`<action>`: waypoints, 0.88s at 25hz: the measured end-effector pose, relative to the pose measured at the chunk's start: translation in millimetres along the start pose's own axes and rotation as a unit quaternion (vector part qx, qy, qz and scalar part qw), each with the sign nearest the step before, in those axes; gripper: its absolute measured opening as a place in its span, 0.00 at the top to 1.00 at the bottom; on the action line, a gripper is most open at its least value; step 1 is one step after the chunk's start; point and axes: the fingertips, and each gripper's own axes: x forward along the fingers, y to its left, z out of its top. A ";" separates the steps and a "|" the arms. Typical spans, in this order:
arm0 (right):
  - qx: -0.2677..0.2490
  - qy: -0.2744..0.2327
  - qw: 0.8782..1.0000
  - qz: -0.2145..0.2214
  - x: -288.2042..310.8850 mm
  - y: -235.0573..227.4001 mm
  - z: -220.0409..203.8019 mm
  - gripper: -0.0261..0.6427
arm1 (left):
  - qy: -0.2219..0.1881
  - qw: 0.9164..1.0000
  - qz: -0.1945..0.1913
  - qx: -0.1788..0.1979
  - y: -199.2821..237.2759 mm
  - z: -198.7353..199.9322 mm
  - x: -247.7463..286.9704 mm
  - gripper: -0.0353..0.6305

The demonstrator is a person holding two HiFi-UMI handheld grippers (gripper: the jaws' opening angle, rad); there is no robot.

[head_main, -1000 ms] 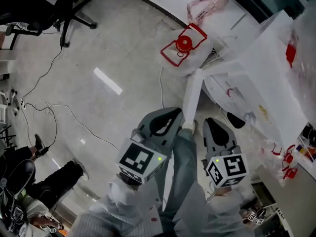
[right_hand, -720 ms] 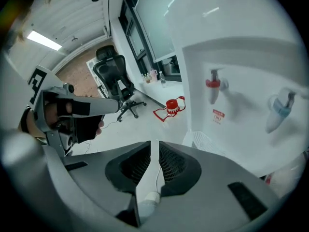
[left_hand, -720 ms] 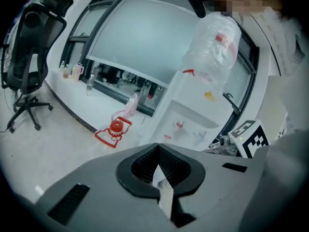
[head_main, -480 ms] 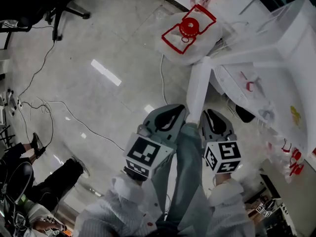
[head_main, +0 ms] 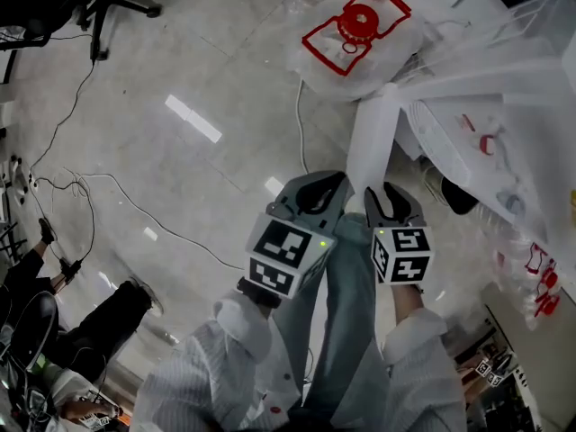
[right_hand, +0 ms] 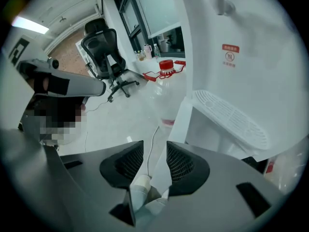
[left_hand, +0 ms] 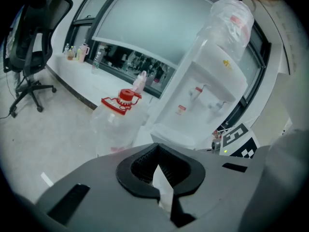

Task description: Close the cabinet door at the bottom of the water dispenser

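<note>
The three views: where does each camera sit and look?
Head view: on the head, facing steeply down at floor; left gripper, right gripper, sleeves, legs show.
Left gripper view: on left gripper, facing the water dispenser; shut jaws.
Right gripper view: on right gripper, facing cabinet door; jaws just opening, door edge between.
All share the red-capped bottle.

Right hand-held gripper (right_hand: pixel 154 161) jaws just opening (cabinet door (right_hand: pixel 177 122) edge between).
</note>
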 end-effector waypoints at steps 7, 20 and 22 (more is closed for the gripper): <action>-0.027 0.045 0.998 -0.032 31.2 -1.1 -28.9 0.75 | 0.025 1.000 0.000 -0.011 8.7 -21.8 12.7 0.93; -0.115 0.113 0.981 -0.108 62.4 -0.8 -54.5 0.68 | 0.056 0.998 -0.008 -0.020 24.2 -44.8 16.2 0.93; -0.122 0.117 0.979 -0.116 63.8 -2.0 -56.4 0.68 | 0.056 0.998 -0.011 -0.020 24.4 -45.8 15.1 0.93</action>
